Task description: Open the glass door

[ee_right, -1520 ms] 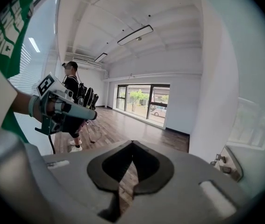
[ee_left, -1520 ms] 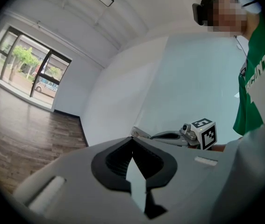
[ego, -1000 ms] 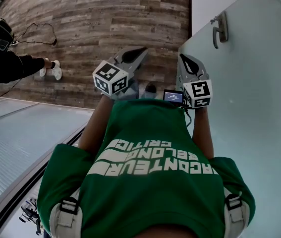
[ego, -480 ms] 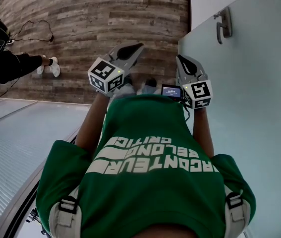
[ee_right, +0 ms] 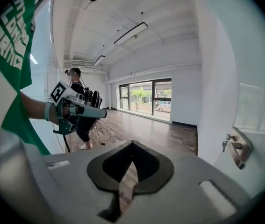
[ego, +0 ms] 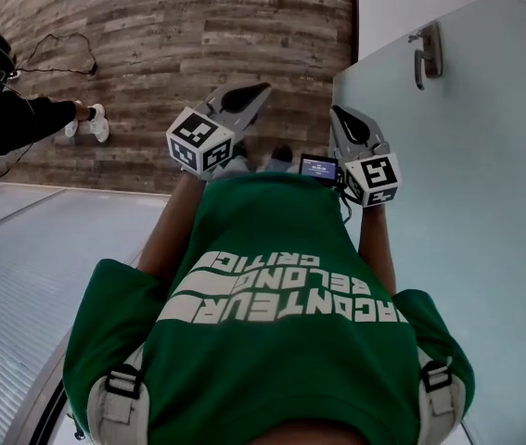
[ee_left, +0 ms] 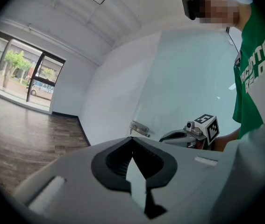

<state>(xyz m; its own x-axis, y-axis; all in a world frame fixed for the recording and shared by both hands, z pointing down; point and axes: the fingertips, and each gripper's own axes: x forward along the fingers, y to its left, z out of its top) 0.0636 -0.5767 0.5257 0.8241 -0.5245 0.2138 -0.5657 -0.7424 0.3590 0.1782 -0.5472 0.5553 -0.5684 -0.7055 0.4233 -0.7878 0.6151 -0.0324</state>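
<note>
While the person in the green T-shirt with white lettering (ego: pixel 281 295) stands on the brown wood-plank floor (ego: pixel 179 35), the head view shows the left gripper (ego: pixel 244 94) and the right gripper (ego: pixel 349 119) raised in front of the chest, apart from each other, with their fingers pointing away from the body. The pale frosted glass door (ego: pixel 467 211) fills the space to the right of the right fingers, with its near edge just beside them. Its grey metal lever handle (ego: pixel 427 52) sits ahead of and to the right of those fingers, and neither gripper touches it. A small lit screen (ego: pixel 319 167) sits just behind and to the left of the right fingers. Well off to the left of the left fingers is a second person in dark clothes and white shoes (ego: pixel 21 119). In the left gripper view the left fingers meet at their tips with nothing held between them. The handle shows just beyond the tips, the right gripper lies to their right, and a large dark-framed window (ee_left: pixel 15 76) is far to their left. In the right gripper view the right fingers are likewise closed tip to tip and empty. The handle is ahead and to their right, the left gripper is ahead and to their left, and bare floor stretches beyond the tips.
</note>
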